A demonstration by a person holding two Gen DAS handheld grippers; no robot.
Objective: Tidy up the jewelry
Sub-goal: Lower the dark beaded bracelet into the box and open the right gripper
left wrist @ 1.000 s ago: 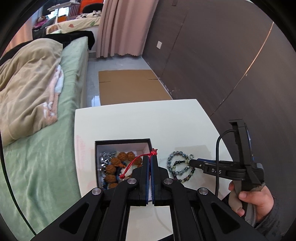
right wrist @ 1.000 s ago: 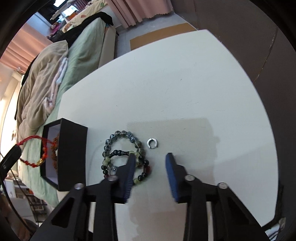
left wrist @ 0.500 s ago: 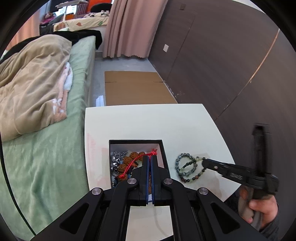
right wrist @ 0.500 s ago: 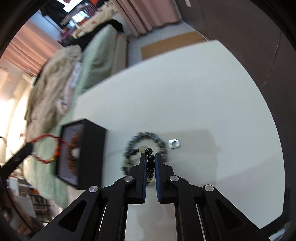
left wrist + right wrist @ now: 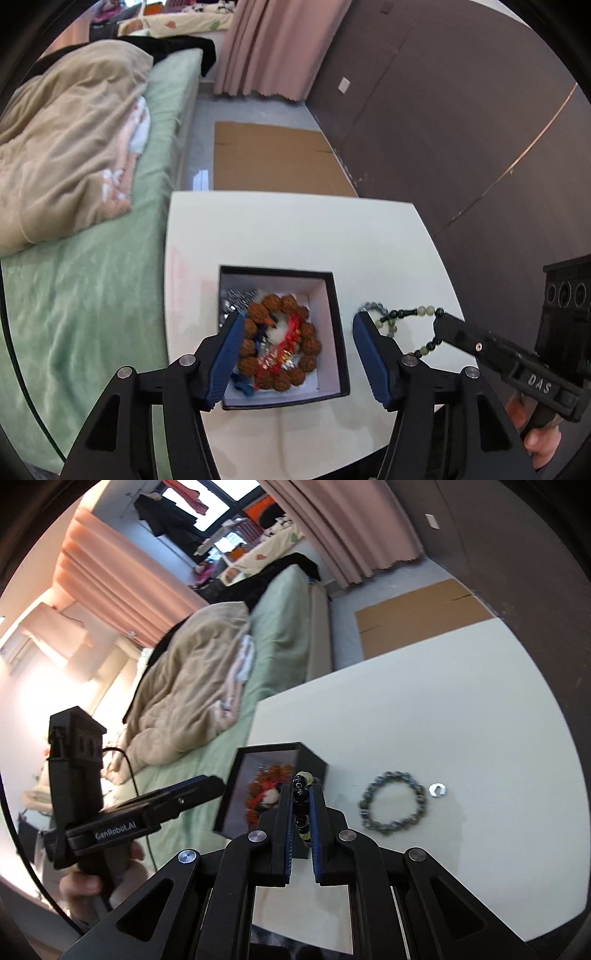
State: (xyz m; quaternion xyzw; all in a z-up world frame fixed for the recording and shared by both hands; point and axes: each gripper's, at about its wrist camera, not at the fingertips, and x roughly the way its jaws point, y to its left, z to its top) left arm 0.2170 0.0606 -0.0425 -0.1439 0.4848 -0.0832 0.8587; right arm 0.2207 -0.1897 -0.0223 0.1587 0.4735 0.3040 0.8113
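Note:
A black jewelry box [image 5: 338, 325] with a white lining sits on the white table [image 5: 295, 229]. It holds a brown nut-bead bracelet [image 5: 306, 345], a red string bracelet [image 5: 286, 338] and a silver chain [image 5: 236, 299]. My left gripper [image 5: 297, 345] is open and empty just above the box. My right gripper [image 5: 300, 801] is shut on a black-and-green bead bracelet [image 5: 301, 805] and holds it up beside the box [image 5: 314, 762]; the bracelet also shows in the left wrist view [image 5: 424, 312]. A grey bead bracelet [image 5: 393, 799] and a small silver ring [image 5: 438, 789] lie on the table.
A bed with a green sheet [image 5: 92, 295] and a beige blanket [image 5: 62, 147] runs along the table's left side. A dark wall [image 5: 461, 129] stands to the right. Flat cardboard [image 5: 273, 158] lies on the floor beyond the table.
My left gripper opened and the red string bracelet dropped into the box. My right gripper closed on the black-and-green bracelet and lifted it off the table toward the box.

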